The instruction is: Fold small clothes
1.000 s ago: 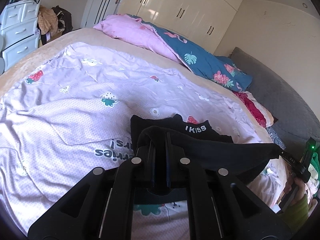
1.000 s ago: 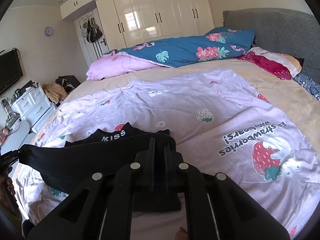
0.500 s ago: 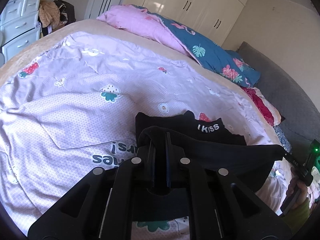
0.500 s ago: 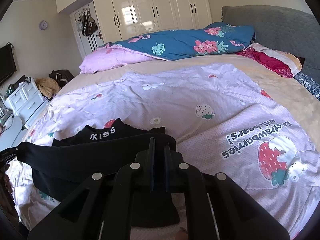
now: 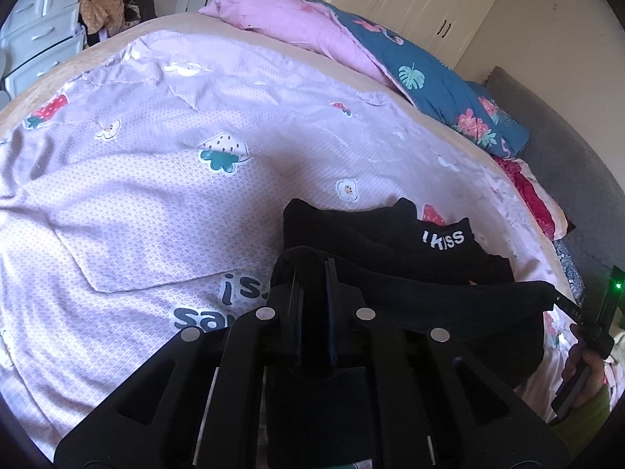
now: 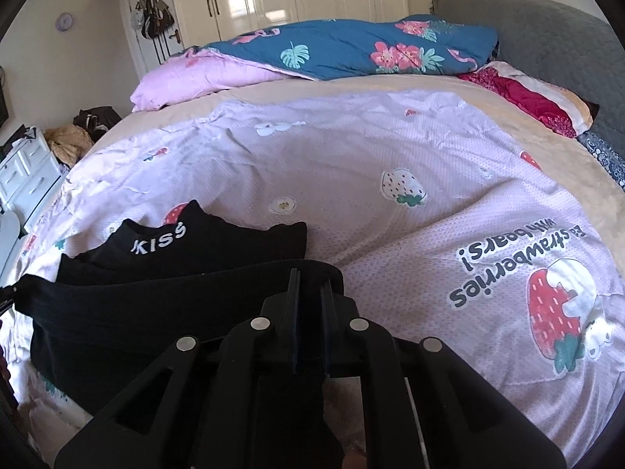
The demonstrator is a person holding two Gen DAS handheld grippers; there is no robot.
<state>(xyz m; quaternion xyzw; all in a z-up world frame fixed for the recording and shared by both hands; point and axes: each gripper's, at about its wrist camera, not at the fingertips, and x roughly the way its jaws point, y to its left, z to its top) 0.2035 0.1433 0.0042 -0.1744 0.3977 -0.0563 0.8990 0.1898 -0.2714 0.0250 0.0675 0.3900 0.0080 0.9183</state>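
A black garment [image 5: 449, 297] is held stretched between the left claw [image 5: 314, 269] and right claw [image 6: 310, 277], each clamped on a corner, above the bed's strawberry quilt [image 6: 390, 148]; uneven lowering could skew the fold or leave it creased

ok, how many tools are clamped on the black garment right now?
2. The left tool pinches one end of the black knit garment; the right tool pinches the other end, stretching its edge between them above the bed.
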